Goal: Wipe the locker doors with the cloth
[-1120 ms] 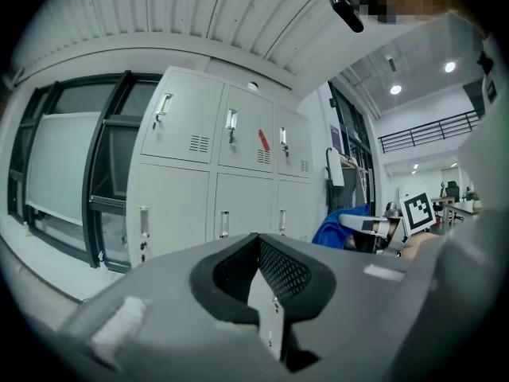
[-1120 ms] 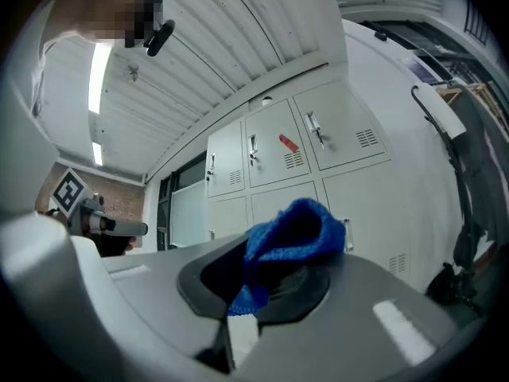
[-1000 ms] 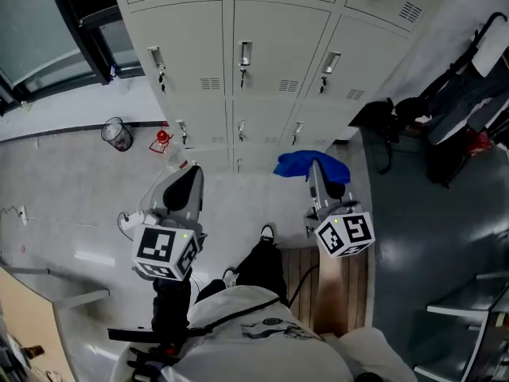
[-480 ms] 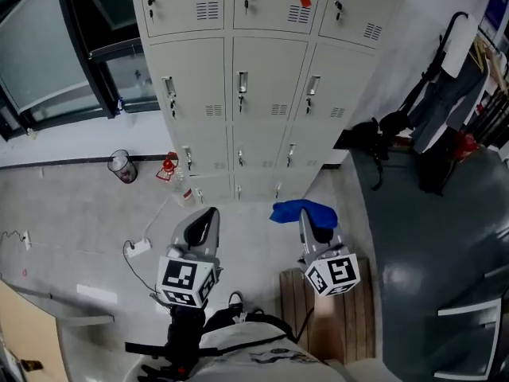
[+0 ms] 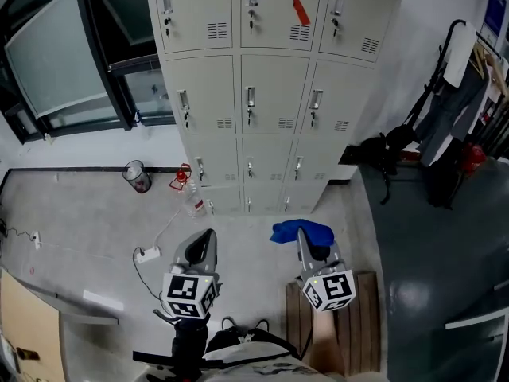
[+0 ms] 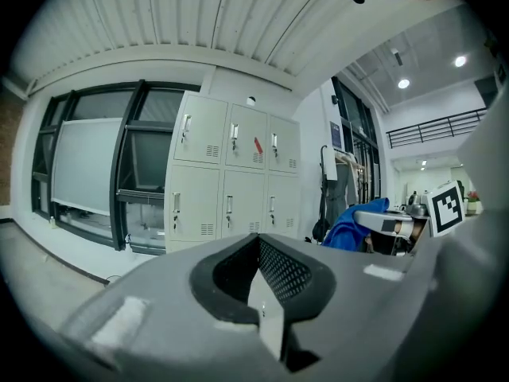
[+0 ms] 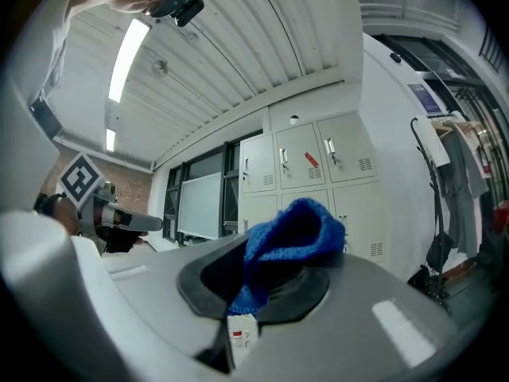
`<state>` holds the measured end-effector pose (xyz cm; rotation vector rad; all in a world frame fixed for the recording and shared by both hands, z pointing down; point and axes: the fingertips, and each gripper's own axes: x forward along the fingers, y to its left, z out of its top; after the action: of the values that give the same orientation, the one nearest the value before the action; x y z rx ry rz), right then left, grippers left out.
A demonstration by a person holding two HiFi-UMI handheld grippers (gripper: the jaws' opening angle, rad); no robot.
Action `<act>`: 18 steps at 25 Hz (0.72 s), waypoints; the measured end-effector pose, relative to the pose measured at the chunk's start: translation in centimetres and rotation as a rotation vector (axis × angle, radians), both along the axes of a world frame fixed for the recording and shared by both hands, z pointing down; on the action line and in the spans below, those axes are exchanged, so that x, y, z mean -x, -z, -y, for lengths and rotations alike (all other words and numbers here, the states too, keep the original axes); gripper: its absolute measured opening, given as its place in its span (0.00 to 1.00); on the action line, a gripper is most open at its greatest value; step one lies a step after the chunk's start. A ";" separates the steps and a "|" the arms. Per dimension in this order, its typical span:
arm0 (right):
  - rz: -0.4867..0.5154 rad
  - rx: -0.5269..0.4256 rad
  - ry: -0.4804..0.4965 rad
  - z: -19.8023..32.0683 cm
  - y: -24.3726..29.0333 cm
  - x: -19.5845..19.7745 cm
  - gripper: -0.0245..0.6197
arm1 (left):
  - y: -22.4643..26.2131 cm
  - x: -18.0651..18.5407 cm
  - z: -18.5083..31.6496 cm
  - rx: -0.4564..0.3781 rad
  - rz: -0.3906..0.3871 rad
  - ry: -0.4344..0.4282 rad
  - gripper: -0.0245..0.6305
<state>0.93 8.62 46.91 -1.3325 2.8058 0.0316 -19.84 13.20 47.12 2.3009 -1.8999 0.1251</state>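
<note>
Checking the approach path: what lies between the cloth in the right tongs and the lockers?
Only bare grey floor, as the head view shows: nothing stands between the cloth and the lockers' base.

The head view hangs above the person and looks steeply down and forward: floor fills the middle, the lockers [image 5: 274, 94] stand well off across the top, and the left claw [image 5: 203, 241] and right claw [image 5: 306, 237] sit close at lower centre. The left gripper view sits low and faces along its jaws toward the lockers [image 6: 231, 181] at centre left, with the right claw [image 6: 374, 220] near the right edge. The right gripper view faces the same lockers [image 7: 306, 173] at centre, with the left claw [image 7: 147, 223] at the left edge. All three views share the lockers and the blue cloth [image 5: 298, 231].
</note>
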 end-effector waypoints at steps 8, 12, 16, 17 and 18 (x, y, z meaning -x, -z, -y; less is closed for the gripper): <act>0.013 -0.032 -0.027 0.0 2.9 1.9 0.07 | 2.8 1.9 -0.1 -0.044 0.024 -0.030 0.03; 0.017 -0.061 -0.020 0.2 4.7 3.1 0.07 | 4.1 2.8 0.4 -0.073 0.024 -0.034 0.03; 0.027 -0.084 -0.035 0.4 5.8 3.1 0.07 | 5.3 2.9 0.9 -0.109 0.023 -0.053 0.03; 0.031 -0.091 -0.039 0.4 6.1 3.1 0.07 | 5.6 2.9 1.0 -0.120 0.022 -0.057 0.03; 0.033 -0.096 -0.043 0.4 6.2 3.0 0.07 | 5.9 2.8 1.1 -0.132 0.020 -0.061 0.03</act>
<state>-2.10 8.24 40.66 -1.3591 2.7103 0.1419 -22.69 12.08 41.26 2.4523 -1.9018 0.0302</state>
